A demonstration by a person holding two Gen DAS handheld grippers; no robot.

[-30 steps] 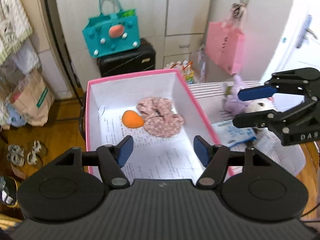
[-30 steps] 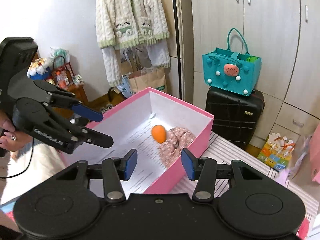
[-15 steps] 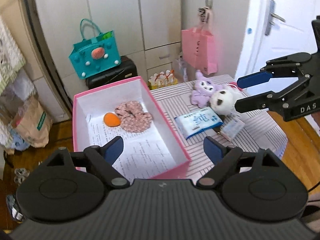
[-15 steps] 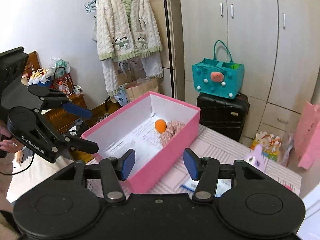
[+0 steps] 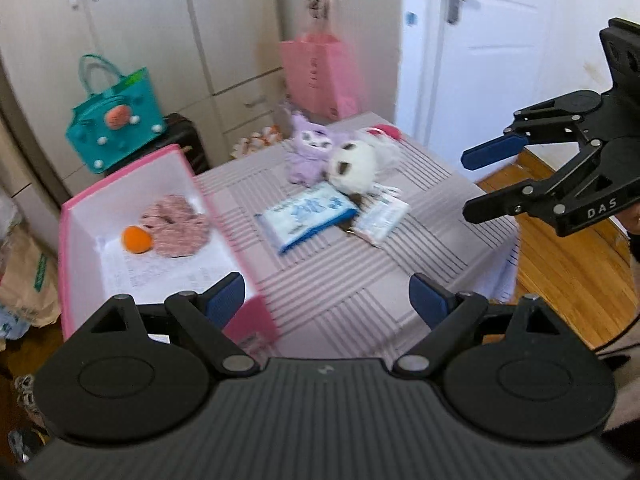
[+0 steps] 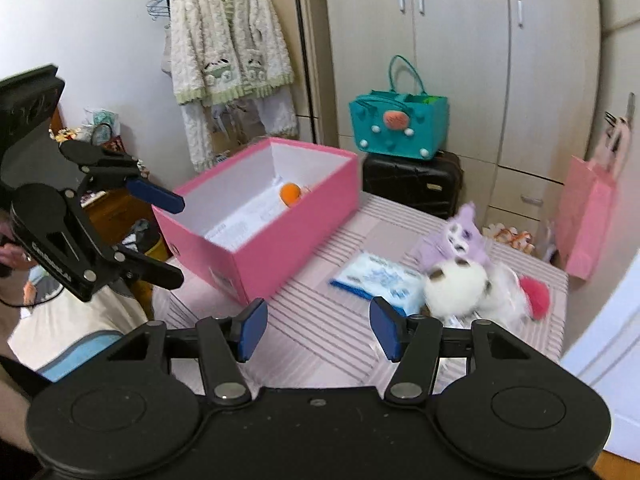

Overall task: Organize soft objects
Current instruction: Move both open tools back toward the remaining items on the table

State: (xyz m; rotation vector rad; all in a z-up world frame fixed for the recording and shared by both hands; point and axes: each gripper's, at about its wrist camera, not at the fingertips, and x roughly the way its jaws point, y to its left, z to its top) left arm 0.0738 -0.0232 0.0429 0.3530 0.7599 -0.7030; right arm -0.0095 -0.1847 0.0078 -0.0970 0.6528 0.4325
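While both opening, left tongs point(image 5: 326, 300) and right tongs point(image 6: 318, 328) empty, angled down over striped table point(image 5: 340, 272).

— Left gripper point(image 5: 326, 296): matte black, ribbed housing, 2 round discs with recessed centres, silver pivot pins at the linkage arms, 2 blue pads point(image 5: 226, 300) on the fingers.

— Same build on the right gripper point(image 6: 318, 330)?

— Same: black body, 2 discs, silver rivets, triangular cut-outs in the arms, blue pads point(image 6: 252, 330). Smoother housing, though, with 1 small screw at its centre.

— Markings?

— White letters "DAS" on the side of the right one, seen from the left camera. White lettering on the left one's side too, blurred, unreadable.

— Cables?

— 1 thin black cable trailing below each.
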